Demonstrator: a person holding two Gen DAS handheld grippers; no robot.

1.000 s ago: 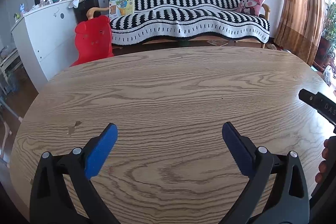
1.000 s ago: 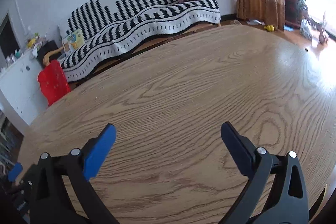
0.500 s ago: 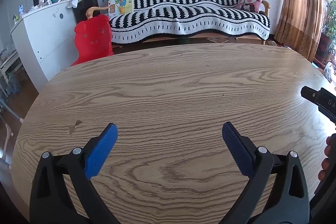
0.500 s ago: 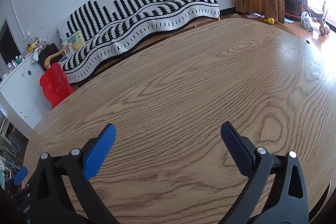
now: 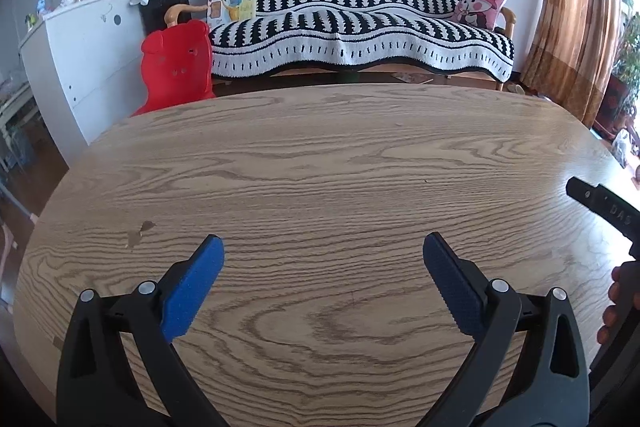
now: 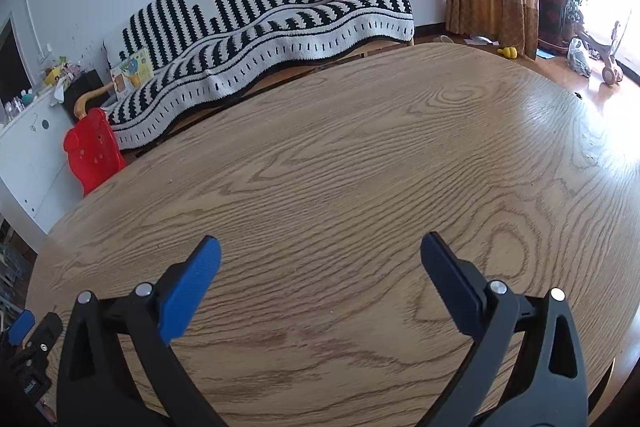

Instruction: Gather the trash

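Frankly, no trash shows on the counter [image 5: 320, 167] from either wrist view, so where it lies cannot be told; the oval wood-grain top carries only a small dark chip [image 5: 140, 231] near its left side. Over it the left hand-held gripper [image 5: 323, 255] hangs released, blue pads spread wide with nothing between them. The right hand-held gripper [image 6: 320, 255] is released too, jaws equally wide and holding nothing. At the right edge of the left view its black body [image 5: 604, 207] shows white lettering, "DAS" being all that is readable. Beyond the counter stand a red plastic chair [image 5: 176, 67], a sofa under a black-and-white striped cover [image 5: 360, 27], a picture book [image 5: 232, 5] with print too small to read, a pink cushion [image 5: 480, 9] and brown curtains [image 5: 572, 7].
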